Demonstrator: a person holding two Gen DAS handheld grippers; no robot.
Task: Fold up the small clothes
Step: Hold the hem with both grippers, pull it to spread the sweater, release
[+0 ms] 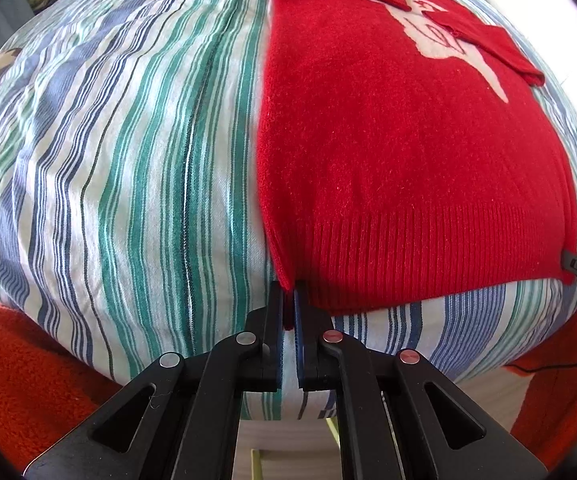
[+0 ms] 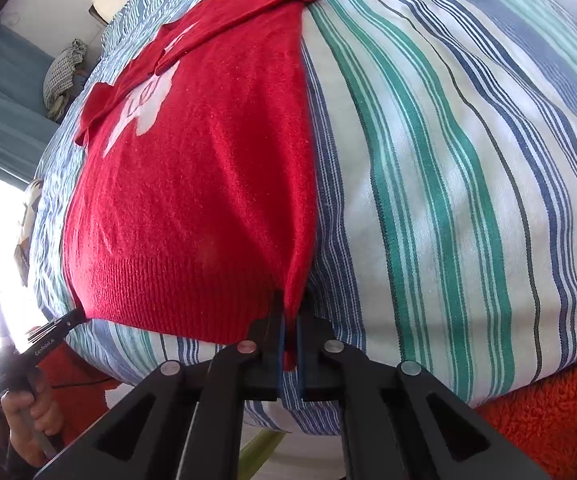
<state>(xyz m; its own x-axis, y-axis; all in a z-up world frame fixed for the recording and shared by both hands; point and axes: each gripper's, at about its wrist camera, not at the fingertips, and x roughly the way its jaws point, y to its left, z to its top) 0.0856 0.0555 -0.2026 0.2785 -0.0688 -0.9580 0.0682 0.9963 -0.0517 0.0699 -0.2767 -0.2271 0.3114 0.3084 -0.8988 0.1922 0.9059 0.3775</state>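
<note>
As the red sweater (image 1: 408,152) lay face-up on the striped bedcover (image 1: 128,160), both claws had hold of its ribbed hem at the near edge of the bed. The left gripper (image 1: 289,304) was clenched on the hem's left corner, a tongue of red knit pinched between its blue pads; the right gripper (image 2: 290,320) was clamped on the opposite corner in the same way. Each tool showed at the edge of the other's view, the right one at the far end of the hem in the left camera, the left one, in the person's hand (image 2: 28,420), at the far end in the right camera.

The garment's long axis ran straight away from the claws, hem nearest and collar farthest, with both sleeves already laid across the chest over the pale motif (image 1: 444,36). With the grippers one at each hem corner and the collar directly ahead, the likely fold was hem carried forward toward the collar. Neither arm sat noticeably nearer; the corners looked level, so an even lift seemed called for to keep the crease square.
</note>
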